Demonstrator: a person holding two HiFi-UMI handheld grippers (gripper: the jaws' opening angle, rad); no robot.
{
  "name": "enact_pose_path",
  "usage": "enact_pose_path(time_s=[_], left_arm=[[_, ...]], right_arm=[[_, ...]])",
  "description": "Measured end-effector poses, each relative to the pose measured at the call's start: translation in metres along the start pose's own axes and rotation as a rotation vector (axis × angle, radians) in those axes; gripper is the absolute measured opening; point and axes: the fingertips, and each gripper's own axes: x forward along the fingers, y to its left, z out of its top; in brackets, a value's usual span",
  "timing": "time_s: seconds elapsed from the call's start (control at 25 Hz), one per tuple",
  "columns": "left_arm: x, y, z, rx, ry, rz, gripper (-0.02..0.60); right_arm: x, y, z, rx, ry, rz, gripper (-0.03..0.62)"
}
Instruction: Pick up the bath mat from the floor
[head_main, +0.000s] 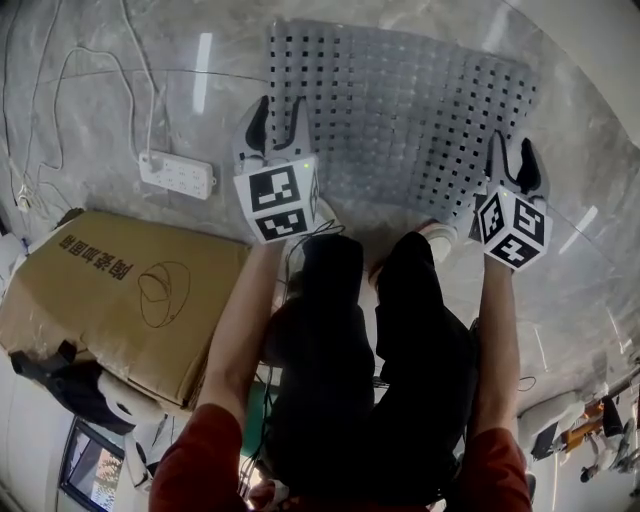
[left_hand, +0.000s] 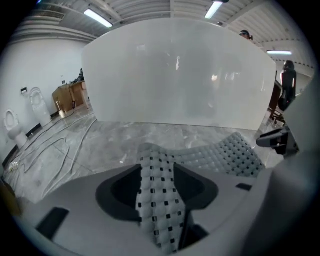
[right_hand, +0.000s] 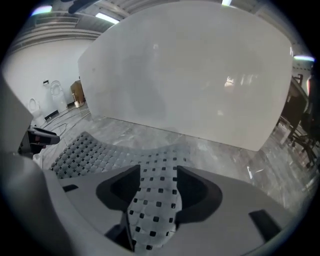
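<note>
With the left gripper (head_main: 278, 120) and right gripper (head_main: 513, 160) each pinching a near corner of the bath mat (head_main: 400, 110) between its fingers, the grasp looks made (the far part seemingly rests on the floor (head_main: 100, 120)), leaving the full lift.

A white power strip (head_main: 177, 174) lay on the grey marble floor (head_main: 590, 300), its thin white cable (head_main: 150, 110) looping away over the stone. Near it sat a brown cardboard box (head_main: 120, 290) with dark print along one edge, and something black (head_main: 55, 380) stuck out from under its near side. Farther off stood a broad white panel (left_hand: 175, 75), two white toilets (left_hand: 11, 127) by the wall and a black office chair (left_hand: 287, 85).
</note>
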Motion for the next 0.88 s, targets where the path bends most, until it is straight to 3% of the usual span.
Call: enact_pose_path(time_s=[0.16, 0.32, 0.52, 0.64, 0.8, 0.88], left_arm=[[0.018, 0.009, -0.024, -0.080, 0.053, -0.001, 0.310], [0.036, 0.015, -0.056, -0.120, 0.153, 0.008, 0.377], [0.058, 0.011, -0.087, -0.169, 0.255, -0.025, 0.393], [0.062, 0.004, -0.093, -0.146, 0.301, -0.044, 0.391], [0.058, 0.002, -0.092, -0.119, 0.309, -0.029, 0.369], [0.054, -0.001, -0.088, -0.110, 0.302, -0.032, 0.337]], right_arm=[[0.018, -0.003, -0.033, 0.054, 0.119, 0.000, 0.347], [0.033, -0.008, -0.063, 0.083, 0.229, -0.017, 0.393], [0.047, -0.014, -0.084, 0.118, 0.291, -0.017, 0.402], [0.053, -0.008, -0.088, 0.175, 0.298, 0.023, 0.402], [0.052, -0.005, -0.087, 0.178, 0.306, 0.023, 0.397], [0.050, -0.001, -0.085, 0.175, 0.309, 0.043, 0.360]])
